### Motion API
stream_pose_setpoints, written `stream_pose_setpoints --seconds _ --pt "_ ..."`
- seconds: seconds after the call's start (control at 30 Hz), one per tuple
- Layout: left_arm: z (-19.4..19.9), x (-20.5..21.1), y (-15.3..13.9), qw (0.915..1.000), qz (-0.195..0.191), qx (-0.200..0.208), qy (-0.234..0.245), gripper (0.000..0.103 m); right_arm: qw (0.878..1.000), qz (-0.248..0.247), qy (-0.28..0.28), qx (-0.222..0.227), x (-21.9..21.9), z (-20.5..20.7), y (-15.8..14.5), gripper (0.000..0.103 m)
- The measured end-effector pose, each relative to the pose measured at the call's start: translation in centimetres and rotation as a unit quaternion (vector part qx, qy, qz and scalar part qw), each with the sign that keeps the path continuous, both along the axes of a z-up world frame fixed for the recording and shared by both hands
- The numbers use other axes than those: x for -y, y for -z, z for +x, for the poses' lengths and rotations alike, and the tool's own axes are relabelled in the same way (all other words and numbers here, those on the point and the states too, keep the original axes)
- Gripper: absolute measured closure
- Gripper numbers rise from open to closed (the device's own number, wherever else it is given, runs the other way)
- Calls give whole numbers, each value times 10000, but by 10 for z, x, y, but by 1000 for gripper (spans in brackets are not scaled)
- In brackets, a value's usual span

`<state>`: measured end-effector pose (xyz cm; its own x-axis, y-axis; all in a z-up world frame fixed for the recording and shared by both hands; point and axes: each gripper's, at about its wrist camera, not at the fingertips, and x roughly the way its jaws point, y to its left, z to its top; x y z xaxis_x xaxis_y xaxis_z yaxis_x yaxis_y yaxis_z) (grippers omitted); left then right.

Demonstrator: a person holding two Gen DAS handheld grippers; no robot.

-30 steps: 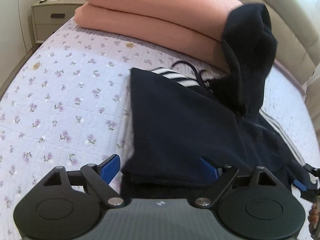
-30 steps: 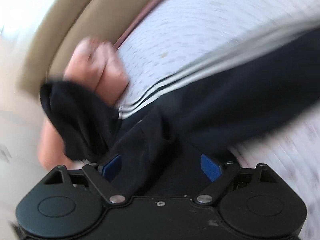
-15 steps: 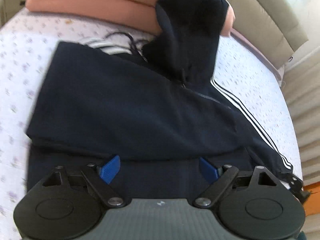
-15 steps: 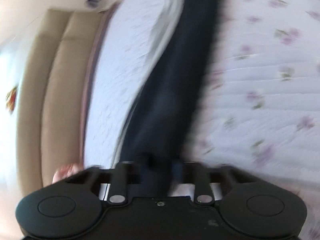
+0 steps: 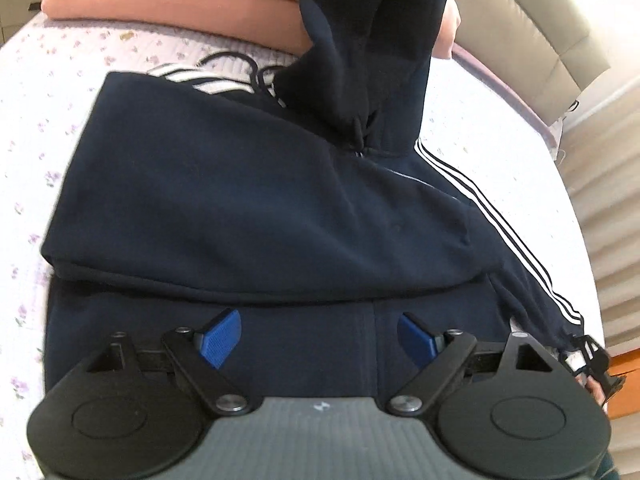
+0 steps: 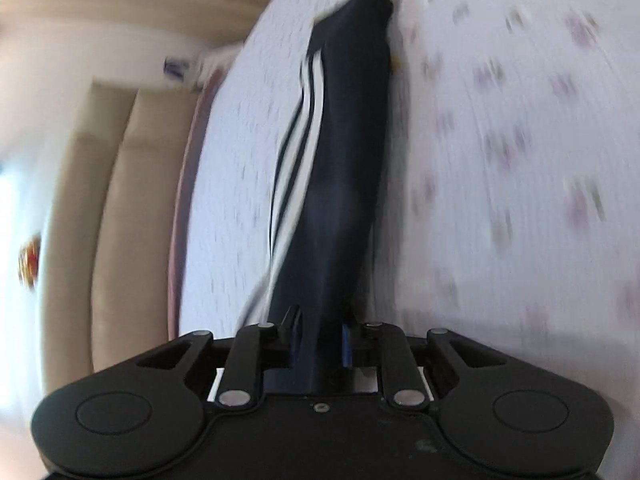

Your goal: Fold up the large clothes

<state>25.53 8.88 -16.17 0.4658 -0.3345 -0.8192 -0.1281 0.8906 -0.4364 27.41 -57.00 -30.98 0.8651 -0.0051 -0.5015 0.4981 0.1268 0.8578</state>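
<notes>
Soft navy hoodie [image 5: 224, 208] on bed [image 5: 48, 92], sleeve [image 6: 340, 184] pinched.
Right gripper [image 6: 320, 344] jaws, easing open, hold the limp cuff end (best hold); left gripper [image 5: 318, 338] wide, empty.

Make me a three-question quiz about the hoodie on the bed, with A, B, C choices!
1. Where are the folded pink blankets?
A. beyond the navy hoodie
B. on the floor
C. in a basket

2. How many white stripes run along the sleeve?
A. one
B. three
C. six

3. What does the right gripper have between its fingers?
A. nothing
B. a pillow
C. the sleeve

Answers: A, the blankets lie stacked past the hoodie; B, three white bands show; C, navy cloth sits between the fingers, whose jaws are opening.
</notes>
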Motion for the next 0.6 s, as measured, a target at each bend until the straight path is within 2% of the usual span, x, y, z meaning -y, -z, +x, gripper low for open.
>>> stream_pose_setpoints --seconds 0.03,0.07,0.1,0.13,0.17,0.23,0.27,0.37,0.43,0.53,0.6 --pt "-1 -1 -2 10000 27 16 -27 16 10000 20 76 42 6 4 3 86" --pt "-1 -3 -2 10000 21 28 -51 16 9998 99 187 2 13 7 5 96" --pt "-2 -4 -3 10000 -8 40 -84 16 9995 130 261 -117 16 10 4 103" --pt "-2 -7 -3 9999 -54 49 -132 16 9994 38 292 -167 16 17 -1 103" --pt "-3 -9 -4 9998 -89 57 -168 16 9992 -169 216 -284 15 22 -10 98" --pt "-4 -13 -6 9997 -105 101 -207 16 9960 -692 -75 -566 11 36 -33 95" --pt "-5 -15 -8 9996 -97 130 -248 16 9950 -852 -139 -507 7 48 -44 95" --pt "-6 -25 -11 9987 -185 205 -417 16 9938 -1090 -184 151 -4 63 -92 95" --pt "-6 -33 -15 9981 -238 271 -509 16 9866 -1388 -332 787 -24 72 -137 95" --pt "-10 -44 -24 9967 -226 425 -649 16 9610 -1966 -868 1741 -76 81 -203 95" --pt "-13 -52 -30 9953 -229 549 -761 16 9332 -2191 -1522 2409 -127 82 -240 95"
